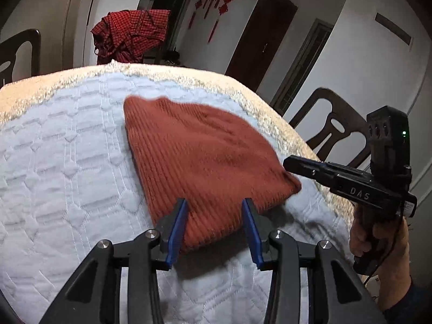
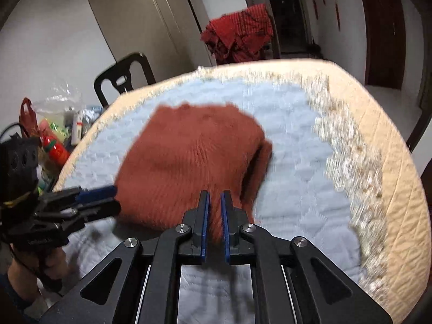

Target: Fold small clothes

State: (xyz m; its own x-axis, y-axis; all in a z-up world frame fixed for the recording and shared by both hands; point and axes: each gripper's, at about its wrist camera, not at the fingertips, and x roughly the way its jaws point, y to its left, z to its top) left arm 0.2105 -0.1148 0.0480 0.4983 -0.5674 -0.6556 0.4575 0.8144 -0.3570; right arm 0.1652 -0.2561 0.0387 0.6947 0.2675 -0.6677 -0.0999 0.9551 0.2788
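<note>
Rust knit garment (image 1: 205,156) judged soft, light — best taken at lower-frame hem; left gripper (image 1: 214,205) jaws half-spread, right gripper (image 2: 214,197) jaws nearly closed, grip unclear.

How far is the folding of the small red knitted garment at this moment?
Looks done: the rust-red knitted garment lies in a compact folded bundle on the quilted cover. In hand: the right gripper pinches its near edge; the left gripper straddles another edge, pads apart. Left: releasing; whether another fold follows is unclear.
</note>
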